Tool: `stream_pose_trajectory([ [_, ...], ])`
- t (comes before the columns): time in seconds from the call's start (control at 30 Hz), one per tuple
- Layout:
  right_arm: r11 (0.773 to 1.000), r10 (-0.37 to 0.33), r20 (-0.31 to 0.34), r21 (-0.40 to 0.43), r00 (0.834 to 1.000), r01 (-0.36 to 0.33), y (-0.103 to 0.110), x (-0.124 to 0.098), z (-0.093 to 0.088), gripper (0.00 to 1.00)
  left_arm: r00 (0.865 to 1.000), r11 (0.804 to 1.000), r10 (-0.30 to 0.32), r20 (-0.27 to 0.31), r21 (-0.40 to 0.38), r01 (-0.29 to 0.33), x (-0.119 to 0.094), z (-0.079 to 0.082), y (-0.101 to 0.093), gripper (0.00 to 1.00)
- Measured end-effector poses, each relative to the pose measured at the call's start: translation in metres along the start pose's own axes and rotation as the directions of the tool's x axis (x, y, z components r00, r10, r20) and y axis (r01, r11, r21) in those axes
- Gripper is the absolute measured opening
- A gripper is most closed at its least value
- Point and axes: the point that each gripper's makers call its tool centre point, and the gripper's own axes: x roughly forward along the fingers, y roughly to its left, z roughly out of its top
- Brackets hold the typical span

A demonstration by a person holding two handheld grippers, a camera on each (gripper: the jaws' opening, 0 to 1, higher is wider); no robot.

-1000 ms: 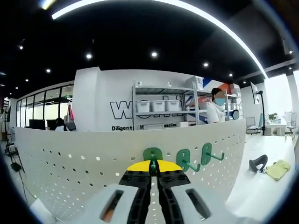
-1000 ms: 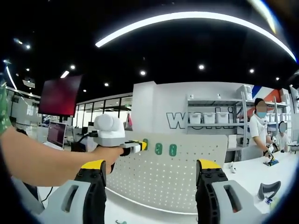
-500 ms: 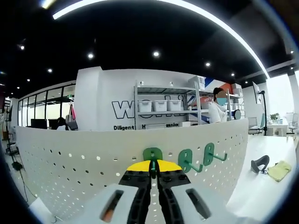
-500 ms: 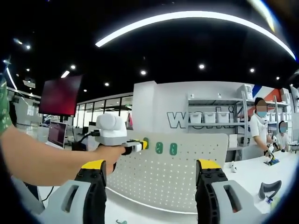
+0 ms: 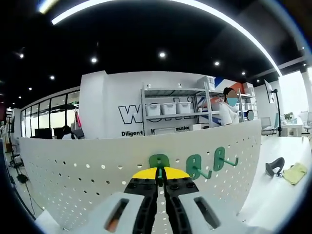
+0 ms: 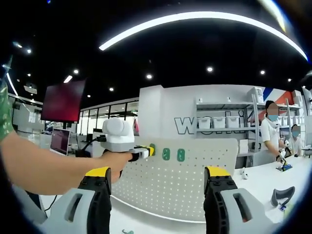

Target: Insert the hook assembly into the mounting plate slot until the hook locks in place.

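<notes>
- Your left claw (image 5: 161, 171) has its yellow-tipped jaws pinched together on the stem of a green hook (image 5: 159, 161), whose rounded back plate sits flat against the white pegboard (image 5: 73, 168) straight ahead of the jaws.
- Just right of that claw, two more green hooks (image 5: 194, 166) hang on the same row of the pegboard, their prongs pointing out toward you.
- Farther right of the left claw, a dark curved part (image 5: 275, 166) and a yellow cloth (image 5: 295, 173) lie on the white table (image 5: 273, 195).
- Your right claw (image 6: 157, 185) stands wide open with nothing between its jaws, well back from the pegboard (image 6: 195, 180).
- Beyond the right claw and to its left, your hand (image 6: 117, 161) holds the left claw (image 6: 146, 152) against the board's upper row, touching the leftmost hook (image 6: 152, 147), with the two others (image 6: 173, 155) beside it.
</notes>
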Motion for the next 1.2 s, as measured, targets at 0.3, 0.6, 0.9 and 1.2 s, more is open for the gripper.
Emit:
stream_pose_trajectory([
  [0.3, 1.0, -0.001, 0.006, 0.007, 1.0, 0.001, -0.0026, -0.0004, 0.0002, 0.79, 1.0, 0.999, 0.008, -0.019, 0.039, -0.008, 0.0018, -0.0027, -0.001, 0.03],
  [0.6, 1.0, -0.003, 0.005, 0.01, 1.0, 0.003, -0.0058, -0.0014, -0.0022, 0.79, 1.0, 0.998, 0.012, -0.023, 0.054, -0.01, 0.0027, -0.0048, -0.0019, 0.03],
  [0.9, 1.0, -0.002, 0.005, 0.012, 1.0, 0.002, -0.0072, -0.0016, -0.0032, 0.79, 0.999, 0.999, 0.025, -0.027, 0.048, -0.024, 0.0037, -0.0063, -0.0022, 0.03],
  [1.2, 1.0, 0.003, -0.004, 0.023, 1.0, -0.002, -0.0083, -0.0023, -0.0077, 0.79, 0.999, 0.999, 0.031, -0.035, 0.011, -0.031, 0.0054, -0.0061, -0.001, 0.04],
])
